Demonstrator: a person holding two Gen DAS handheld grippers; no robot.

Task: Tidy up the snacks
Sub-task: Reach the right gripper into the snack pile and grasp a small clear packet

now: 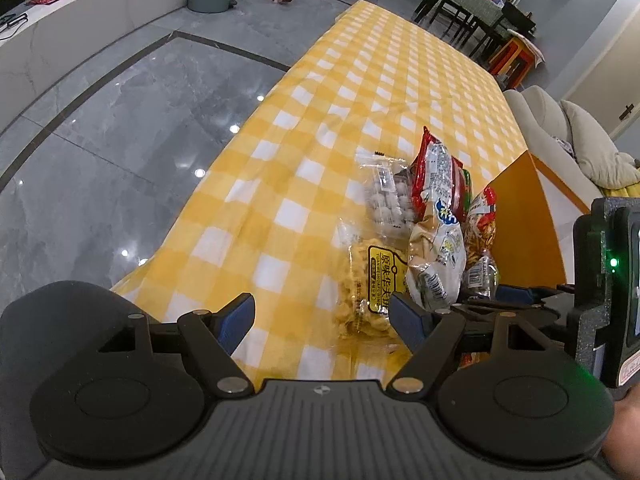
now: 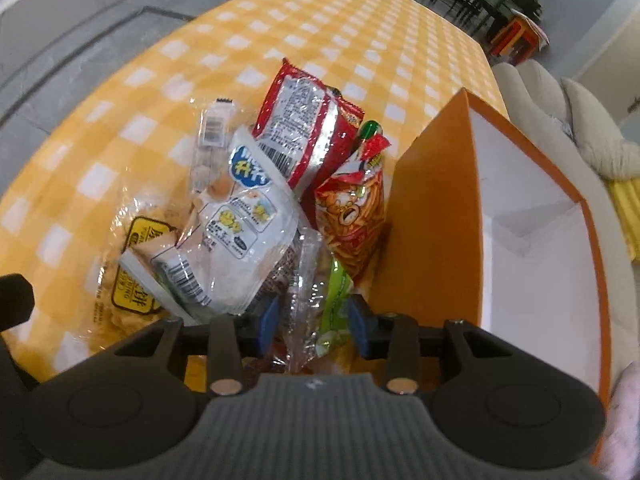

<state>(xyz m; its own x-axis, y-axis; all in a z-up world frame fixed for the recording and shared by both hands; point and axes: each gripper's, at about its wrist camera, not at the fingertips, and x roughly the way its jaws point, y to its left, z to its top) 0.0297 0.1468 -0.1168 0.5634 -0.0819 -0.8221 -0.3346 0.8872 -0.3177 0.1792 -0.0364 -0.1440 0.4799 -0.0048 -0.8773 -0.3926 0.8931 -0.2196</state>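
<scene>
Snack pile (image 2: 280, 200): heaped on checked tablecloth (image 2: 320, 20), beside orange box (image 2: 432, 220); box empty, nothing sorted yet. Right gripper (image 2: 314, 320): clamped on clear-and-green packet (image 2: 320, 300). Left gripper (image 1: 322, 316): spread wide, empty, above waffle bag (image 1: 372, 284).

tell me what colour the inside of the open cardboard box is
White inside the orange-sided cardboard box, clearest in the right wrist view.

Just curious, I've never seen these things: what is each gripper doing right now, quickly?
Left gripper: open, holding nothing, above the yellow-label snack bag.
Right gripper: closed on a clear packet with a green label.
</scene>
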